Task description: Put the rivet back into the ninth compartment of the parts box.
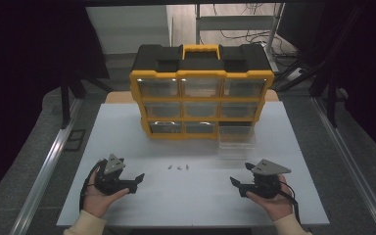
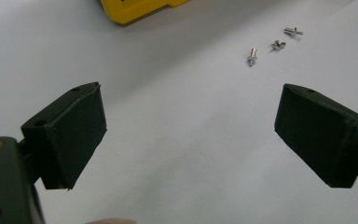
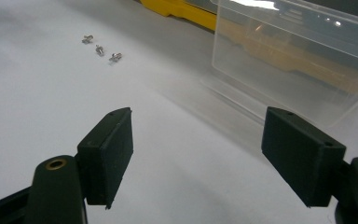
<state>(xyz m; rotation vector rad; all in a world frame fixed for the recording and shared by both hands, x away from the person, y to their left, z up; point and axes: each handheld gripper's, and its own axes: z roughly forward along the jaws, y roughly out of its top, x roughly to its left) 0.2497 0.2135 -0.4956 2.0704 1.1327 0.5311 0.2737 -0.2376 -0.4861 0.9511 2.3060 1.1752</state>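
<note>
Three small screws [image 1: 177,167] lie in a row on the white table [image 1: 127,142], between the left gripper [image 1: 138,179] and right gripper [image 1: 235,183], both with jaws spread and empty. A clear drawer [image 1: 236,142] stands pulled out of the yellow organizer [image 1: 200,100] (its contents hard to make out).

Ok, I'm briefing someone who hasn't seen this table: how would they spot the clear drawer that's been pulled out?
Start at the yellow and black organizer standing at the back of the white table. Its bottom row has an empty slot at the right; the clear drawer sits on the table just in front of that slot. Unlike the other drawers, it is out of the yellow frame.
</note>
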